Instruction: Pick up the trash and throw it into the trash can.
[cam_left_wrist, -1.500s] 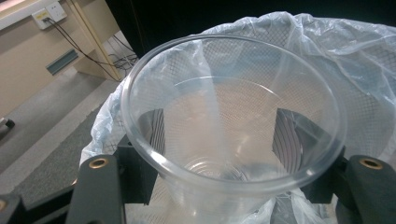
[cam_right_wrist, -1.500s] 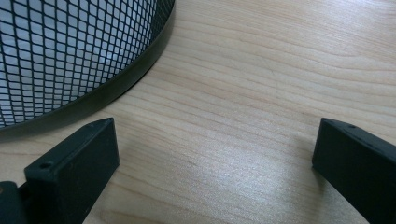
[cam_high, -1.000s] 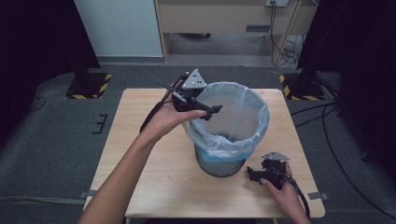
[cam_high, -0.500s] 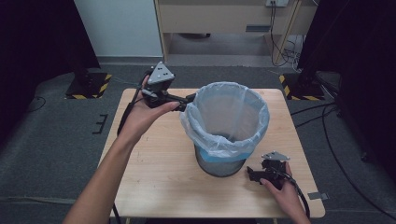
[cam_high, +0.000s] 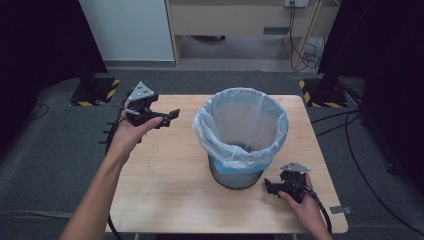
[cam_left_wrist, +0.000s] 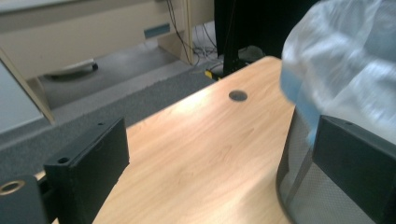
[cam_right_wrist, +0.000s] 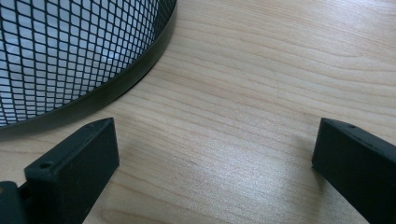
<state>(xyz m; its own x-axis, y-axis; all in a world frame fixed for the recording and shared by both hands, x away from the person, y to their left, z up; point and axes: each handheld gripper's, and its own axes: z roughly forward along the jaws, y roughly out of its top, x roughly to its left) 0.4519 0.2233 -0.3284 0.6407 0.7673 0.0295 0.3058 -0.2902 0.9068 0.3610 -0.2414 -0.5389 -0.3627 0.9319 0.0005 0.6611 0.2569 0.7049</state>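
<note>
Left of bin: left gripper (cam_high: 170, 116) hangs above the light wooden table (cam_high: 165, 190), clear of the liner; jaws have just been opening, now spread wide, nothing between them.
Centre: black wire-mesh waste bin (cam_high: 235, 175) stands upright mid-table, translucent pale-blue plastic liner (cam_high: 241, 125) folded over its rim.
Right of bin: right gripper (cam_high: 270, 186) rests by the bin's base, jaws apart, empty.
Risk: liner appears loosely seated; a careless snag from either gripper could pull it off or tip the bin.
</note>
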